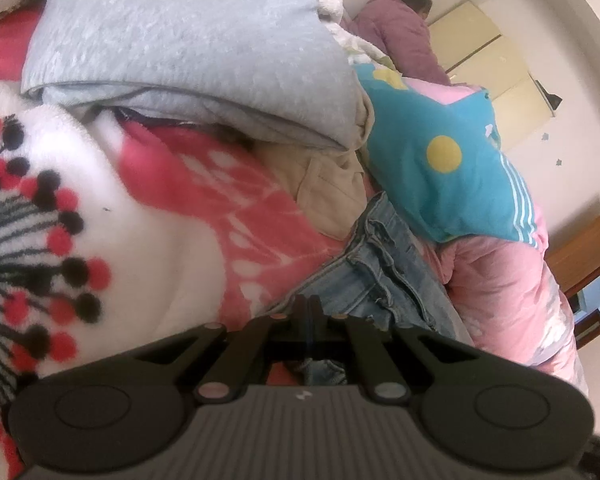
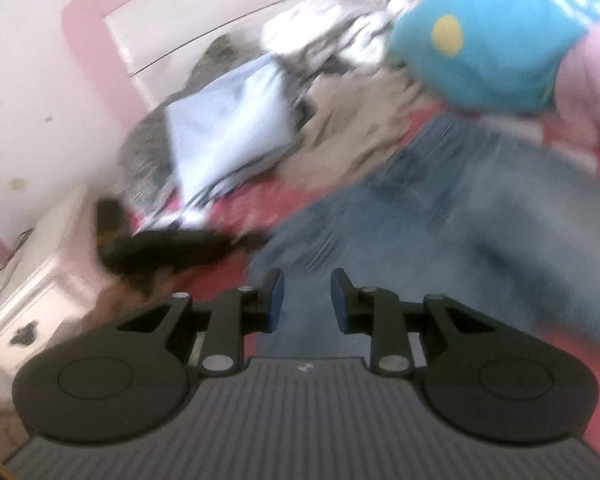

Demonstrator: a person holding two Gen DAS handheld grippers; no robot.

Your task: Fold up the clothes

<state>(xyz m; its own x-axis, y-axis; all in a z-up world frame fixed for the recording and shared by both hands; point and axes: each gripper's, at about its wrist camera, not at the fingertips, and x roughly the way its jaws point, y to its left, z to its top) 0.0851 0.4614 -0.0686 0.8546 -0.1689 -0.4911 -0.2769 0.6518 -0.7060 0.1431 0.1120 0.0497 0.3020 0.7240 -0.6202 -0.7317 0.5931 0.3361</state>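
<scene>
A pair of blue jeans [image 1: 376,272] lies crumpled on the red and white fleece blanket [image 1: 160,232] on the bed. My left gripper [image 1: 308,306] is shut on a fold of the denim near its edge, and more denim shows beneath the jaws. In the blurred right wrist view the jeans [image 2: 440,208] spread across the bed ahead. My right gripper [image 2: 307,300] hovers above them, open, with a clear gap between its blue pads and nothing in it. A dark blurred shape [image 2: 172,248] lies at the jeans' left edge.
A folded light blue quilt [image 1: 188,48] sits behind a beige garment [image 1: 328,188]. A turquoise top with a yellow dot [image 1: 440,160] rests on a pink quilt [image 1: 508,280]. A person in a purple jacket [image 1: 396,28] lies by cream drawers [image 1: 492,64]. A white nightstand [image 2: 32,288] stands at the left.
</scene>
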